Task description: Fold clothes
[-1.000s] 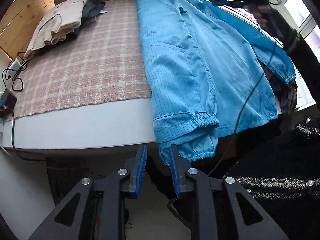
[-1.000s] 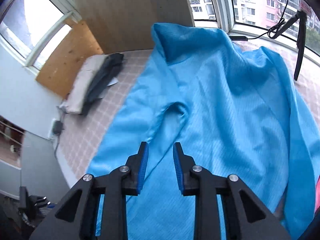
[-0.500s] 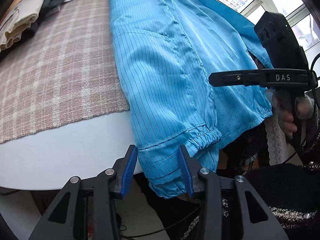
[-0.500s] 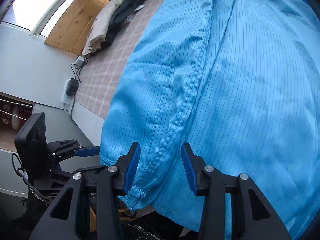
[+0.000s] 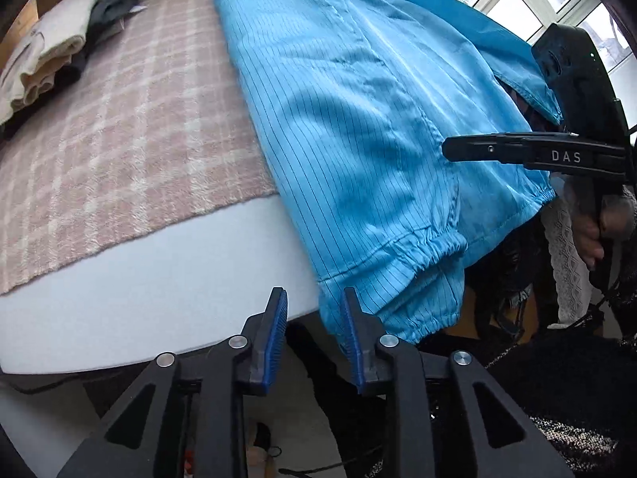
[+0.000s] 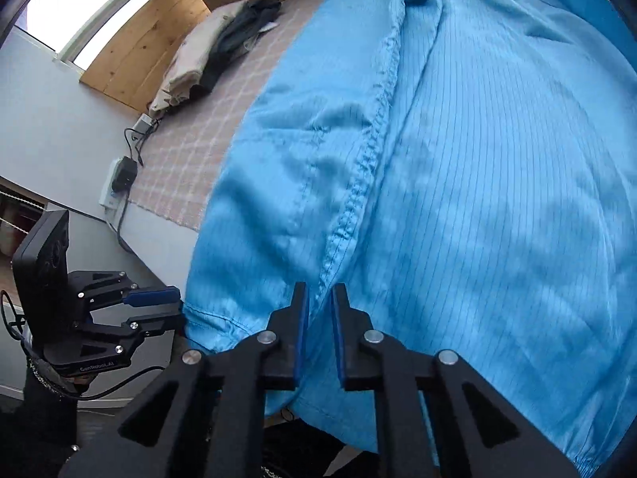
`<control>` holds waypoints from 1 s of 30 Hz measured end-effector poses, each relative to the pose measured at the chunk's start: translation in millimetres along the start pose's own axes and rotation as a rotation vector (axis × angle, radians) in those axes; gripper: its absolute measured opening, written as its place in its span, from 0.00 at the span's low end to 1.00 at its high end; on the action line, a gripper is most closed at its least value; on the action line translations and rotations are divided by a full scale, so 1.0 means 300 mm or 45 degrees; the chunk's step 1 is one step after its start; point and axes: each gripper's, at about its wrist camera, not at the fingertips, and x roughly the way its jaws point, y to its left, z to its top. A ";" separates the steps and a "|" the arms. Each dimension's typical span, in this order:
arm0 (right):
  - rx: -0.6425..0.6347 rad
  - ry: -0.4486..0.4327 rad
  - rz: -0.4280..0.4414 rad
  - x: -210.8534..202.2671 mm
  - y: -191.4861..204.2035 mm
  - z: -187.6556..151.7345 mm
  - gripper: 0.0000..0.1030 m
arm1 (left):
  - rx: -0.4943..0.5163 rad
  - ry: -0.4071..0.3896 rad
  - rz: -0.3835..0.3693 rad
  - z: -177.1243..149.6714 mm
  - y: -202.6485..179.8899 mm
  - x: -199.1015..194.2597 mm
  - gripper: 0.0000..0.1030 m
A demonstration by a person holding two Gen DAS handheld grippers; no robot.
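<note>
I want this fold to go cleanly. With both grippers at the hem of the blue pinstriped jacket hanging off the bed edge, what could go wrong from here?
1. The right gripper is closing on the blue pinstriped jacket beside its stitched seam; it may pinch only one layer.
2. The left gripper has only the jacket's edge at its jaws, so it may miss the elastic cuff.
3. The jacket overhangs the white mattress edge and may slide off.

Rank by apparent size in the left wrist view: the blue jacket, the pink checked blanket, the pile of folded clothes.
1. blue jacket and pink checked blanket: they look alike in size, unsure.
2. pile of folded clothes: clearly smallest, though it is farthest from the camera.
</note>
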 end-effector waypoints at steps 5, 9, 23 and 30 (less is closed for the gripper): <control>0.012 0.054 -0.007 0.051 0.002 -0.022 0.12 | 0.150 -0.051 -0.065 0.071 -0.097 0.007 0.28; 0.146 0.121 0.037 0.067 -0.105 -0.073 0.12 | 0.228 0.047 -0.074 0.113 -0.159 0.116 0.28; 0.123 -0.442 -0.851 -0.913 -0.739 0.004 0.60 | 0.301 -0.171 -0.066 0.233 -0.426 -0.101 0.38; 0.038 -0.243 -0.632 -0.874 -1.043 0.063 0.60 | 0.410 -0.091 -0.267 0.402 -0.867 0.146 0.38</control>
